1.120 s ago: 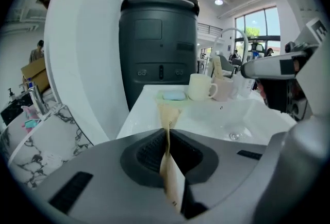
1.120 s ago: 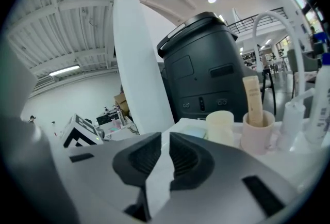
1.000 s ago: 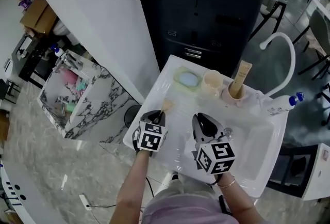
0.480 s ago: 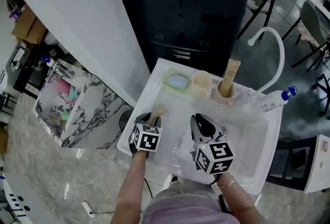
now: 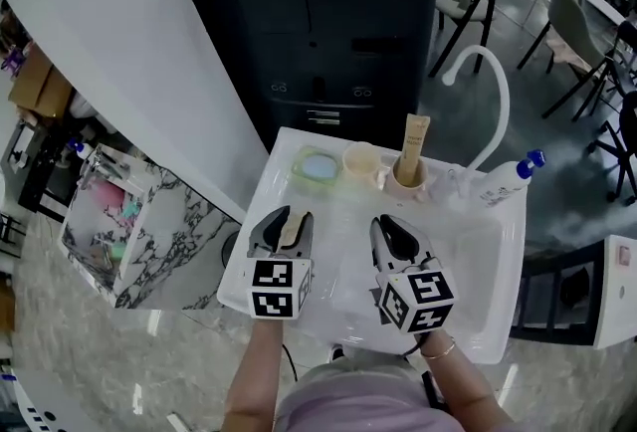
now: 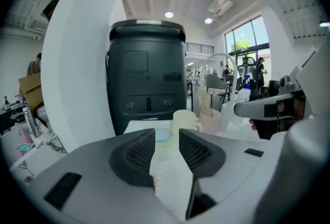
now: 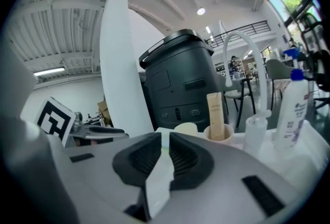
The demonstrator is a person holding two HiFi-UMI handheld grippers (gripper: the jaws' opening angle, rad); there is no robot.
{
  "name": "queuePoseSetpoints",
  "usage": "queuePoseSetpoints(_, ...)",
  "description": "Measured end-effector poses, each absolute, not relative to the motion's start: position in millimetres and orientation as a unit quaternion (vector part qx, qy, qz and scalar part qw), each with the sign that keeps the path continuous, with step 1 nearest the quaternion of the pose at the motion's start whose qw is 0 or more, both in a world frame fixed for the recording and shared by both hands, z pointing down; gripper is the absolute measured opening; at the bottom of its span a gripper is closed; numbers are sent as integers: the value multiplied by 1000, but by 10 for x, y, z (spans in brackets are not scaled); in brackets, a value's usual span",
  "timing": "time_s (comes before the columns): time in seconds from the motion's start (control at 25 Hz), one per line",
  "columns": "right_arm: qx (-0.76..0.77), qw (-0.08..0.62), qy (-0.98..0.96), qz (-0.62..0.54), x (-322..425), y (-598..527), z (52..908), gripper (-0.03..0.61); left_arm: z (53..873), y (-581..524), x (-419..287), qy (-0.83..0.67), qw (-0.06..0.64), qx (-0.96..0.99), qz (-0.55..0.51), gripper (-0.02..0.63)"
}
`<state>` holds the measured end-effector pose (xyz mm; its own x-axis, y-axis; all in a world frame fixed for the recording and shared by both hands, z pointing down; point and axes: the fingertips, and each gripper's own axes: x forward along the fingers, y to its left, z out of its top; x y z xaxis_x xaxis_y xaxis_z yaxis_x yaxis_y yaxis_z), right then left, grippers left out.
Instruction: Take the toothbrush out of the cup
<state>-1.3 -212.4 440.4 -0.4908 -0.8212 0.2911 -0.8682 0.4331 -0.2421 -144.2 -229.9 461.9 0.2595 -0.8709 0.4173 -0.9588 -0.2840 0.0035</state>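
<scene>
A pale pink cup (image 5: 406, 185) (image 7: 220, 134) stands at the back of the white counter (image 5: 468, 261) with a flat tan pack (image 5: 414, 141) upright in it. A cream cup (image 5: 360, 161) (image 6: 184, 121) is just left of it. My left gripper (image 5: 292, 217) (image 6: 166, 148) hovers over the counter's front left. Its jaws have just been opening and now stand open, with nothing between the pads. Seen from above, a tan toothbrush (image 5: 290, 233) shows through that gap, on the counter below. My right gripper (image 5: 390, 223) (image 7: 165, 153) hangs beside it, jaws a narrow slit apart, empty.
A green soap dish (image 5: 317, 166) lies left of the cups. A white curved faucet (image 5: 480, 82) and a white bottle with a blue cap (image 5: 510, 181) stand at the back right. A dark cabinet (image 5: 318, 42) rises behind the counter, and a white wall panel (image 5: 129, 52) runs along the left.
My left gripper has lifted off the counter and its jaws have spread. The tan toothbrush end that stuck out past its tip now shows inside the gap. My right gripper shifted slightly.
</scene>
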Motion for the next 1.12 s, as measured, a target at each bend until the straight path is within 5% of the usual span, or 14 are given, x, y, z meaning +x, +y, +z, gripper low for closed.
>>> queuePoseSetpoints(0.6, 611, 25, -774, 163, 1165, -2213, 4144, 44, 4221, -3025, 148, -462, 125, 875, 70, 155)
queuePoseSetpoints(1.12, 643, 15, -745, 178, 1667, -2269, 4232, 43, 4612, -3694, 763, -450, 141, 874, 115, 176)
